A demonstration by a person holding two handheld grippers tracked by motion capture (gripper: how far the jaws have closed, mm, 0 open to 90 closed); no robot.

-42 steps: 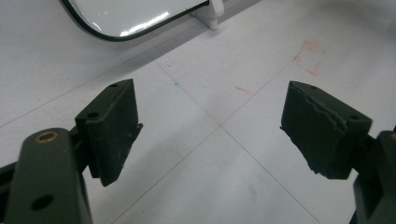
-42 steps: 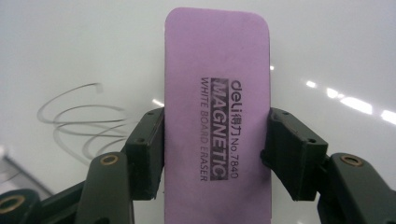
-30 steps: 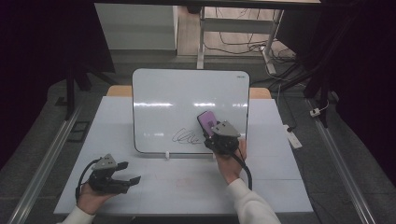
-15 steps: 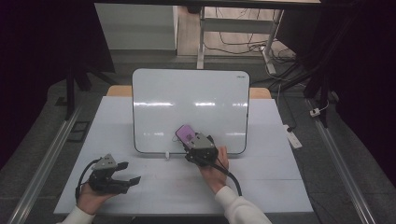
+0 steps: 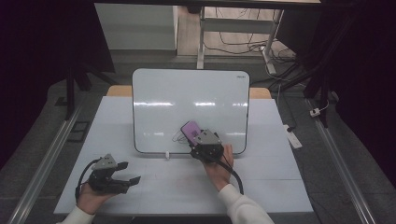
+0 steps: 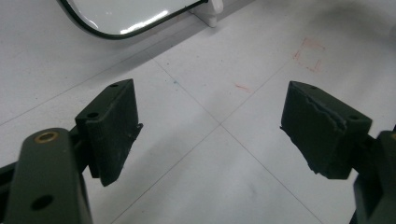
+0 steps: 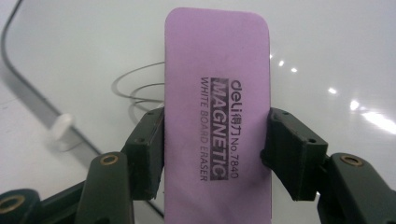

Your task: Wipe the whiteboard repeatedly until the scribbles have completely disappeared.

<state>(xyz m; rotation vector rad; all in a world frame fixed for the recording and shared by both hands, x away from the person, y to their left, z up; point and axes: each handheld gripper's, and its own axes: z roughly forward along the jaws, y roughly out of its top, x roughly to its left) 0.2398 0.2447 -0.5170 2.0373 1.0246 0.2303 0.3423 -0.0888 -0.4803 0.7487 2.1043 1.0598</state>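
A white whiteboard (image 5: pixel 187 93) stands upright at the middle of the table. My right gripper (image 5: pixel 196 138) is at the board's lower middle, shut on a purple magnetic eraser (image 5: pixel 190 129). In the right gripper view the eraser (image 7: pixel 217 116) sits upright between the two pads and lies against the board (image 7: pixel 327 46). A thin grey scribble (image 7: pixel 135 91) remains just left of it, seen in the high view as the scribble (image 5: pixel 176 136). My left gripper (image 5: pixel 130 171) rests low at the front left of the table, open with nothing between its jaws; in its own view the left gripper (image 6: pixel 233 126) is over bare table.
The board rests on a small white foot (image 5: pixel 166 154) on the white table (image 5: pixel 280 186). Faint red marks (image 6: pixel 310 53) lie on the table ahead of the left gripper. A white power strip (image 5: pixel 293 137) lies off the right edge. Metal rails run along both sides.
My right gripper has carried the eraser left and down across the board's lower part, and most of the scribble is wiped away. The left gripper has stayed put.
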